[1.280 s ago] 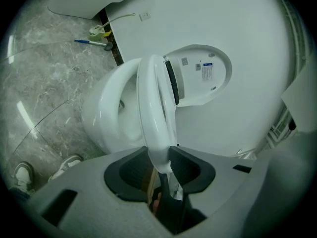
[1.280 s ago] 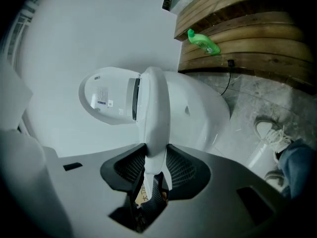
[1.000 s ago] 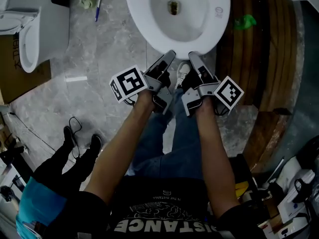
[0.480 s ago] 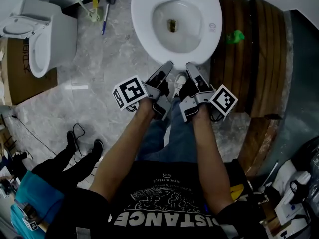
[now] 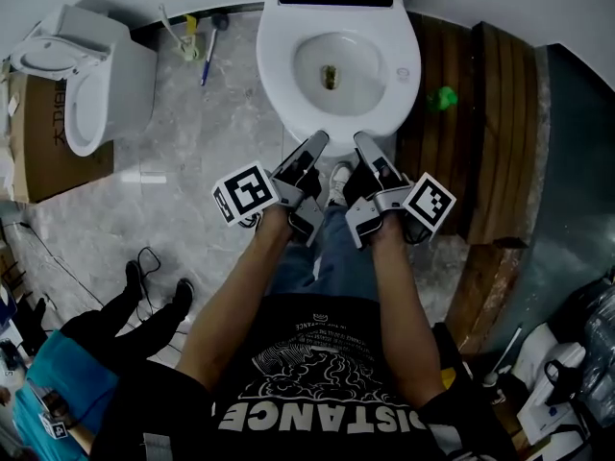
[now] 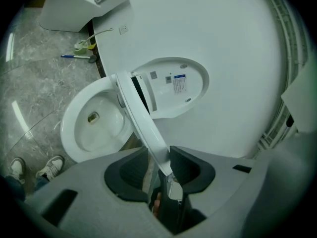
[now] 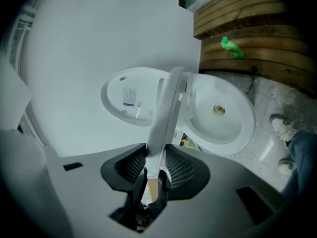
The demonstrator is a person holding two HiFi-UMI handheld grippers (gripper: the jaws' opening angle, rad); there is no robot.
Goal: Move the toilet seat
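Toilet seat front edge clamped in both: left hand-held gripper and right hand-held gripper, side by side, neither nearer. Seat tilted up off bowl, long axis running away from me to the hinge. Lid upright against wall just behind, that's the stop for the swing, I reckon

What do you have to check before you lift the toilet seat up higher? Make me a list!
1. Left gripper clamped on the toilet seat front edge: ok.
2. Right gripper clamped on the same edge: ok.
3. Toilet seat tilted up off the bowl: ok.
4. Lid raised, out of the seat's way: ok.
5. Gap between toilet seat and lid free of things: ok.
6. Hinges sound: cannot tell.
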